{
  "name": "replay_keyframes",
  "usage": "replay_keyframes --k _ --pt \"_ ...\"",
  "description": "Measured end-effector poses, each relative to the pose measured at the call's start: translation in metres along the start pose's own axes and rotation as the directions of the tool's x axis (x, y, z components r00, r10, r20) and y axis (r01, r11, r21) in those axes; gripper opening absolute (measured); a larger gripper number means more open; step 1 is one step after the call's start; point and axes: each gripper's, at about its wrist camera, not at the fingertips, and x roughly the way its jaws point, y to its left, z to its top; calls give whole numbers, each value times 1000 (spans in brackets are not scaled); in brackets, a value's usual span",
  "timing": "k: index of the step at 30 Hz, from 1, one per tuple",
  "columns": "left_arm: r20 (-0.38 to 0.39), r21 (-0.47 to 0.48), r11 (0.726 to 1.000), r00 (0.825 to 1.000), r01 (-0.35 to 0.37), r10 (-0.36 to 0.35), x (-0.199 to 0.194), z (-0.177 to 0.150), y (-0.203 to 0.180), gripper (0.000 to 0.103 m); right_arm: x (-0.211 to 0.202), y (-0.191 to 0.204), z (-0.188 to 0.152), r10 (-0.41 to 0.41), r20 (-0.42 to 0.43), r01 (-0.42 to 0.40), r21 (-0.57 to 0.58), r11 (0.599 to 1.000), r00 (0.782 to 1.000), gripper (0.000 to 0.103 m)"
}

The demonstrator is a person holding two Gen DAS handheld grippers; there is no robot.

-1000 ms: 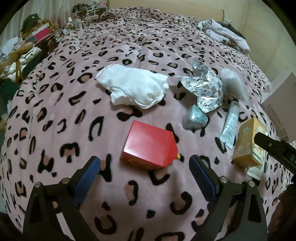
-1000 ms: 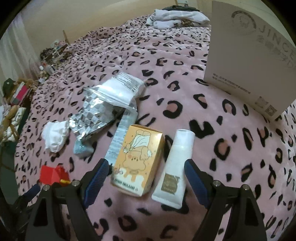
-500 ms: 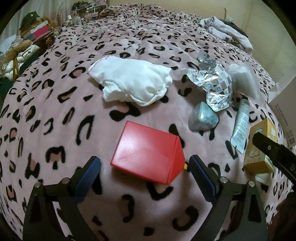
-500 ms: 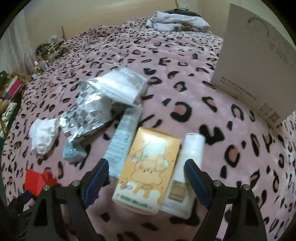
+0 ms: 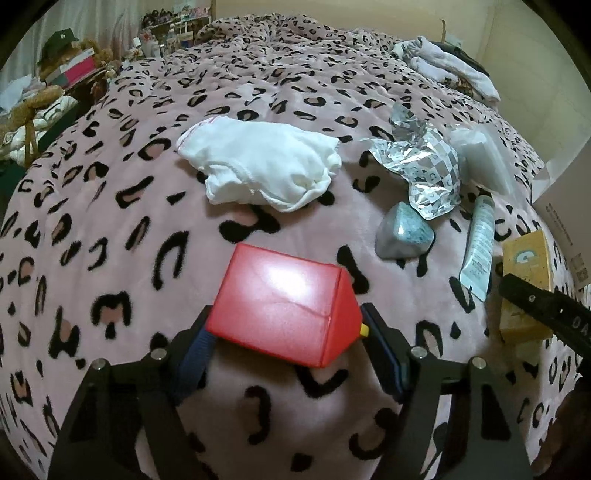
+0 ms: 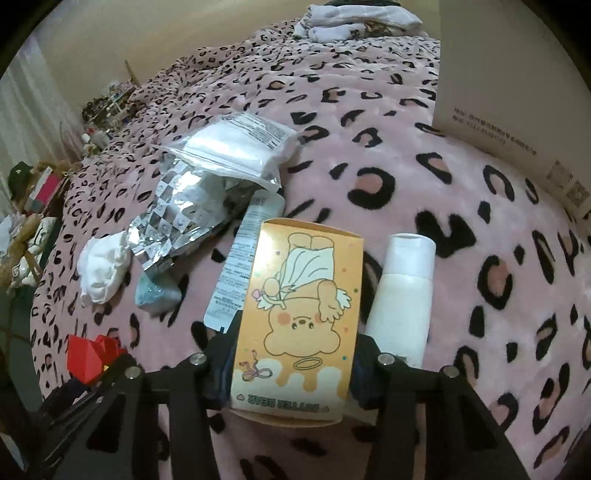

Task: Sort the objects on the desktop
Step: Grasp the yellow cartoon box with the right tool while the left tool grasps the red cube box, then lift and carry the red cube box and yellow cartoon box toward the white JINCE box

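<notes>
left gripper (image 5: 286, 343): fingers just closed in, clamped on red box (image 5: 280, 306) on bed (image 5: 110, 229) | right gripper (image 6: 288, 373): fingers just closed in, clamped on bear box (image 6: 299, 314), between sachet (image 6: 240, 258) and white tube (image 6: 402, 295) | cloth (image 5: 258, 166), foil (image 5: 424, 170), blue stone (image 5: 404, 236) lie farther up bed

a pink leopard-print blanket (image 5: 110, 206) covers a bed that fills most of both views. beyond the bed's far edge rises a plain cream wall (image 5: 332, 14). at the bed's far left corner stands a cluttered shelf (image 5: 166, 33), with a pale curtain (image 6: 26, 110) beside it. folded laundry (image 5: 450, 66) lies on the bed's far right side. the light is dim and warm.
</notes>
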Motion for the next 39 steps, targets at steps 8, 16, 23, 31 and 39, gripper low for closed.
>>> replay_keyframes --k 8,16,23,31,39 --pt "31 -6 1000 999 -30 30 -21 -7 4 75 -26 4 -9 28 24 -27 -65 998 999 48" --pt "55 3 999 998 -41 41 -52 -21 2 72 -49 16 -26 17 34 -11 -168 986 999 48" --pt "28 -29 999 999 -16 17 -59 -32 8 41 -62 23 -39 8 39 0 -202 979 999 48" --pt "14 -15 999 999 -38 38 -45 -31 8 49 -56 21 -45 2 14 1 -193 981 1000 48" --pt "-10 -22 999 1000 -29 29 -17 -39 8 64 -50 22 -44 -2 6 3 -197 980 1000 48"
